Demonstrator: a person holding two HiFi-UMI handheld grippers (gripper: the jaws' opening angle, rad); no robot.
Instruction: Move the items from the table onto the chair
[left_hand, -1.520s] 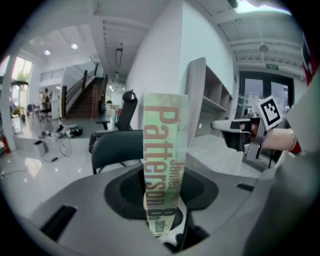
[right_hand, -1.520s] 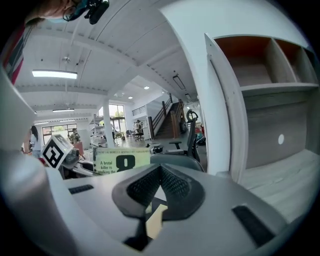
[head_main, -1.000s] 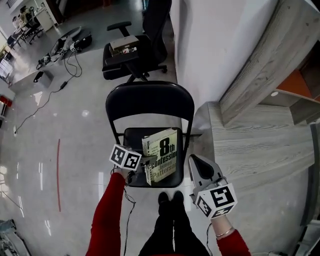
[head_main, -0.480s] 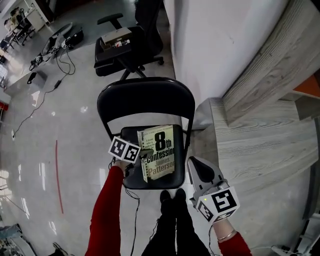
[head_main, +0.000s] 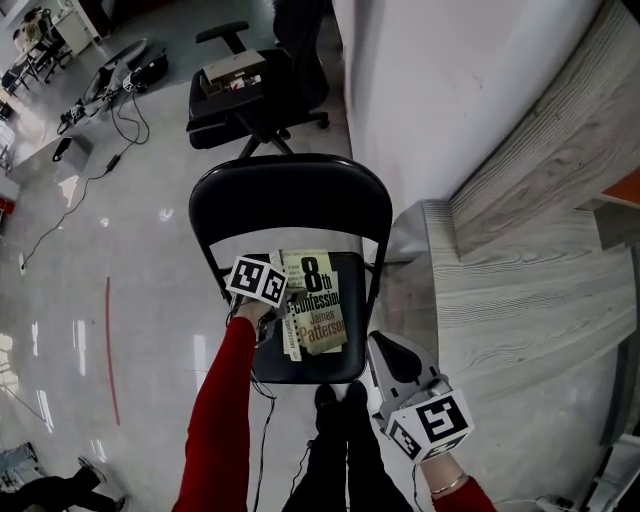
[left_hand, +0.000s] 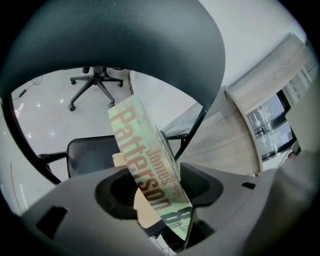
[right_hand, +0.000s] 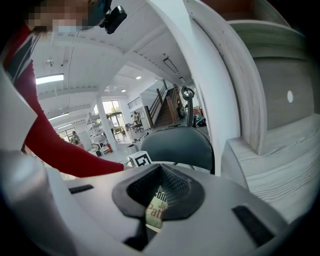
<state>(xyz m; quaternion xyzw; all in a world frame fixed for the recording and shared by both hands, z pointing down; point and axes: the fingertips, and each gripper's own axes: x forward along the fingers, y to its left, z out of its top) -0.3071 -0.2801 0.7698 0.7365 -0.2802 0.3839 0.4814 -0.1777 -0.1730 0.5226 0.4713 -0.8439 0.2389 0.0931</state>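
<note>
Releasing the book (head_main: 320, 305) onto the chair (head_main: 290, 195) seat, where it appears to lie. The left gripper (head_main: 284, 318) has just been opening, its jaws loose around the book's edge. The right gripper (head_main: 384, 350) hangs closed and empty. The next move is probably to draw the left gripper back without dragging the book.

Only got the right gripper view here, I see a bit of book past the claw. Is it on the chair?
Observer: Yes. In the head view the book lies on the chair seat, cover up.
Operator: Other hand let go?
Observer: The left claw has just been opening. The book's edge sits between its jaws, with one pad clear of it.
Operator: Where's mine relative to the seat?
Observer: The right claw hangs by the seat's front right corner, near the person's shoes.
</note>
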